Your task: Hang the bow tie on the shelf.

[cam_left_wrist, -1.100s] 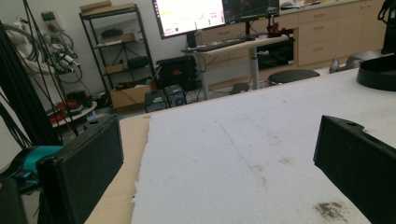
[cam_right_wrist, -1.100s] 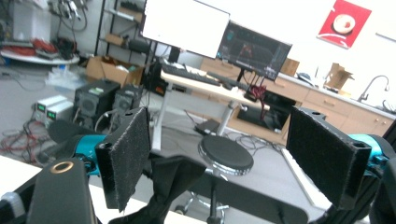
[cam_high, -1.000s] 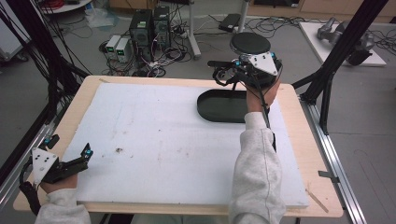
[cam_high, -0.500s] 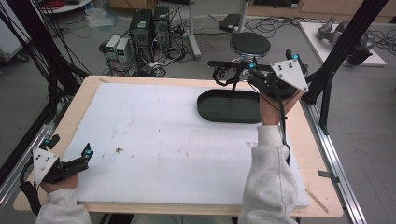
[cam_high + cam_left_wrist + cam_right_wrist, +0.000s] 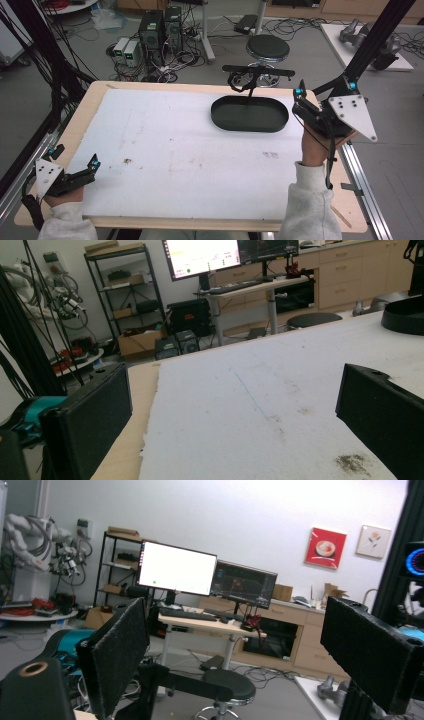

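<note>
A black oval tray [image 5: 250,115] lies on the white foam mat [image 5: 175,150] at the back right, and its edge shows as the tray [image 5: 406,316] in the left gripper view. A black stand with a crossbar [image 5: 256,71] rises from the tray's far side, with a dark looped thing hanging from it that is too small to identify. My right gripper [image 5: 325,90] is held up over the table's right edge, to the right of the tray, open and empty [image 5: 245,650]. My left gripper [image 5: 75,157] rests low at the front left corner, open and empty [image 5: 237,415].
The wooden table [image 5: 100,90] has black frame posts [image 5: 370,50] at its sides and a metal rail [image 5: 360,170] along the right. Behind it stand a black stool [image 5: 268,48], computer towers [image 5: 152,27] and cables. Small dark stains [image 5: 127,161] mark the mat.
My right gripper has swung from above the tray's far side out to the right, past the tray towards the table's right edge. The left gripper has stayed put.
</note>
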A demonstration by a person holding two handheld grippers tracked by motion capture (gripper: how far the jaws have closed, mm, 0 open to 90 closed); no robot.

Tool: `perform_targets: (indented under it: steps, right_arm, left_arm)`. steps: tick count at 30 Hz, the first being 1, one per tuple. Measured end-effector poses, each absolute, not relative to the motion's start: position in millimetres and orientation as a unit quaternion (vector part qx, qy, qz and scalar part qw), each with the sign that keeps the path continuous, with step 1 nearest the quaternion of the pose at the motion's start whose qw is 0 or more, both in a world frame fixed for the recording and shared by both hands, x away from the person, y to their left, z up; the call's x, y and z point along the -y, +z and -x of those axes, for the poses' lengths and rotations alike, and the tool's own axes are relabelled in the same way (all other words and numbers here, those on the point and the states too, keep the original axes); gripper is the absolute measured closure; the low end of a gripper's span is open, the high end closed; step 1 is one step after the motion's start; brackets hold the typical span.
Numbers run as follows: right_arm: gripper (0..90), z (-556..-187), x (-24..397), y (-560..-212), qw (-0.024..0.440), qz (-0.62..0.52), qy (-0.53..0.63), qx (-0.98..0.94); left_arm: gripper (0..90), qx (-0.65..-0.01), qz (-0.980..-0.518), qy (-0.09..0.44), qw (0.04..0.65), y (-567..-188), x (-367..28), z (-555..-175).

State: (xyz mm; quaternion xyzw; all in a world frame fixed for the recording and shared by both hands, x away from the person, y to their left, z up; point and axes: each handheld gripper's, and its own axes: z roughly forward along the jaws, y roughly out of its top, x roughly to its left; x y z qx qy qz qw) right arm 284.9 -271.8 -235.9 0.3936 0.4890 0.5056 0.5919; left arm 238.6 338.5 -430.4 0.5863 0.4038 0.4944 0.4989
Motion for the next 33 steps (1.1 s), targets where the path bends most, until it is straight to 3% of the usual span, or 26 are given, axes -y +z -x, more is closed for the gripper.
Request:
perform_targets:
  steps: [16, 21, 33]
  right_arm:
    - [11.0, -248, 301, -297, 0.543, -0.451, 0.503, -0.498]
    - [11.0, -252, 310, -314, 0.515, -0.461, 0.515, -0.506]
    - [11.1, -262, 303, -372, 0.523, -0.442, 0.531, -0.499]
  left_arm:
    - [1.8, -0.399, -0.578, 0.498, 0.508, -429, -339, -235]
    - [1.8, -0.397, -0.573, 0.501, 0.513, -428, -341, -234]
    - [1.8, -0.401, -0.566, 0.500, 0.519, -429, -345, -235]
